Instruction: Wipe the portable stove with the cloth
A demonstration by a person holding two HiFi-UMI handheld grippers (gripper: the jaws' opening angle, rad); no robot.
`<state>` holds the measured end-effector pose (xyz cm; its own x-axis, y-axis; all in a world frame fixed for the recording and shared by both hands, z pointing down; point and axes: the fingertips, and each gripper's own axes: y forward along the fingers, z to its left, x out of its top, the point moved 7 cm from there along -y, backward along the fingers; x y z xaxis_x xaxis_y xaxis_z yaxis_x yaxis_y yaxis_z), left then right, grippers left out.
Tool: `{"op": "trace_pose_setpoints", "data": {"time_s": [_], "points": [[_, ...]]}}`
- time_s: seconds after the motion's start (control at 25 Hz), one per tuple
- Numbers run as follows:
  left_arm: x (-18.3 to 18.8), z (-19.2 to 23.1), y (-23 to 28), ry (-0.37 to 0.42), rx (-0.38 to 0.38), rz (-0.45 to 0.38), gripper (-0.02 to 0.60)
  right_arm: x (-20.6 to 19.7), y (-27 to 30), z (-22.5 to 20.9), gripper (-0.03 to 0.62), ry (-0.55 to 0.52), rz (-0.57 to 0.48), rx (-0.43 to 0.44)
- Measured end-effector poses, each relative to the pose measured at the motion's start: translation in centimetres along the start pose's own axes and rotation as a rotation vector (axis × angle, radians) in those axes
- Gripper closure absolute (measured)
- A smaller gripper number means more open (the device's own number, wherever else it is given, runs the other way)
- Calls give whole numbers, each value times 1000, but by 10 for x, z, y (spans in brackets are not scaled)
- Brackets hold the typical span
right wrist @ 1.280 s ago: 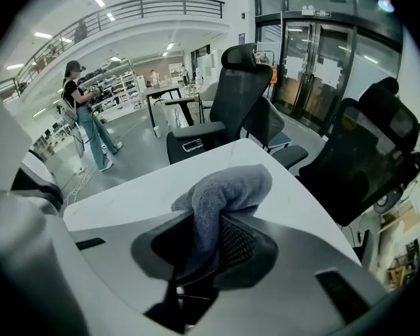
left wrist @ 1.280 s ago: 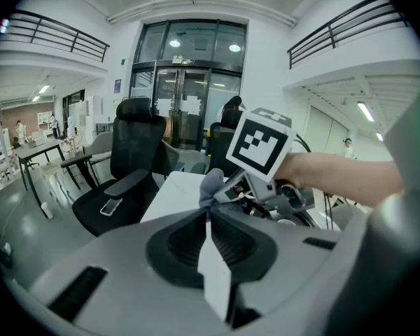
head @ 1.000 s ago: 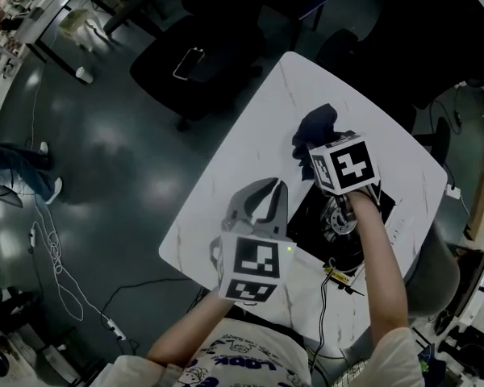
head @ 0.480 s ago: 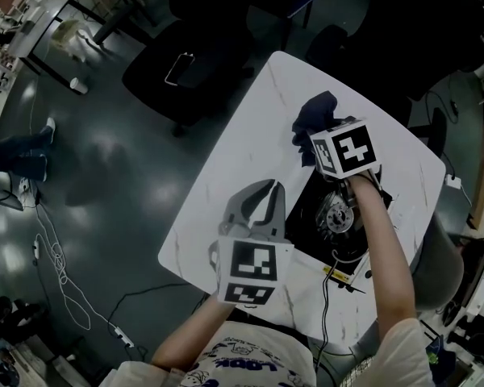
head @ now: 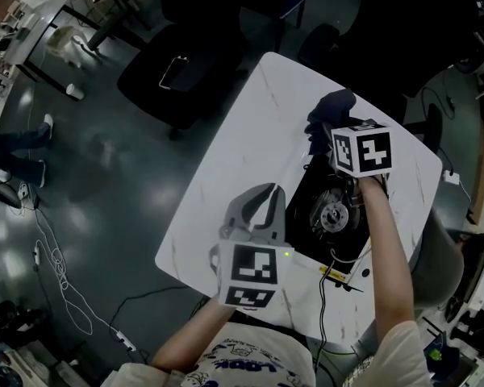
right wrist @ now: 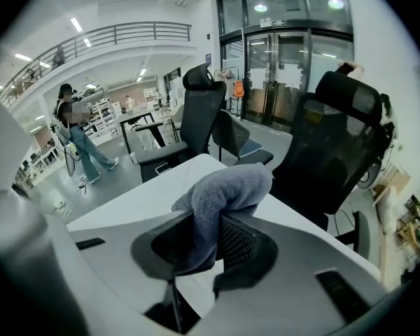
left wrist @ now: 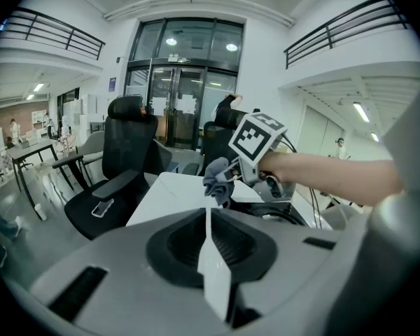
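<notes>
The black portable stove [head: 327,216] sits on the white marble table [head: 234,160], its round burner [head: 335,214] showing by my right forearm. My right gripper [head: 326,138] is shut on the dark blue cloth [head: 331,110], held over the stove's far edge; the cloth [right wrist: 227,187] bunches up out of the jaws in the right gripper view. My left gripper [head: 274,190] hovers over the table just left of the stove, shut with nothing in it. In the left gripper view its jaws meet, and the cloth [left wrist: 217,177] hangs ahead under the right gripper's marker cube [left wrist: 257,137].
Black office chairs [head: 185,63] stand beyond the table; a phone [head: 176,71] lies on one seat. A cable and a yellow tag [head: 336,273] lie at the stove's near side. A person [right wrist: 73,142] stands far off, and cables [head: 52,256] trail on the floor.
My right gripper has carried the cloth farther away and to the right, over the stove's far edge. The left gripper has stayed about where it was.
</notes>
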<state>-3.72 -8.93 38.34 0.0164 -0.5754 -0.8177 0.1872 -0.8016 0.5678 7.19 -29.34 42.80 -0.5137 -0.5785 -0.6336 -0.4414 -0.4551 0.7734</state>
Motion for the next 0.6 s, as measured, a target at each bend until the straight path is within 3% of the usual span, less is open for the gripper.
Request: {"op": "trace_pose_setpoints", "data": {"time_s": [0.24,0.6], "points": [[1,-6,0,6,-11,1,551,-7,-16,-13,496,35,-67,11],[3,-16,1,15,-24,-4,551,-30,-21,-2,496,-104,-9,48]]}}
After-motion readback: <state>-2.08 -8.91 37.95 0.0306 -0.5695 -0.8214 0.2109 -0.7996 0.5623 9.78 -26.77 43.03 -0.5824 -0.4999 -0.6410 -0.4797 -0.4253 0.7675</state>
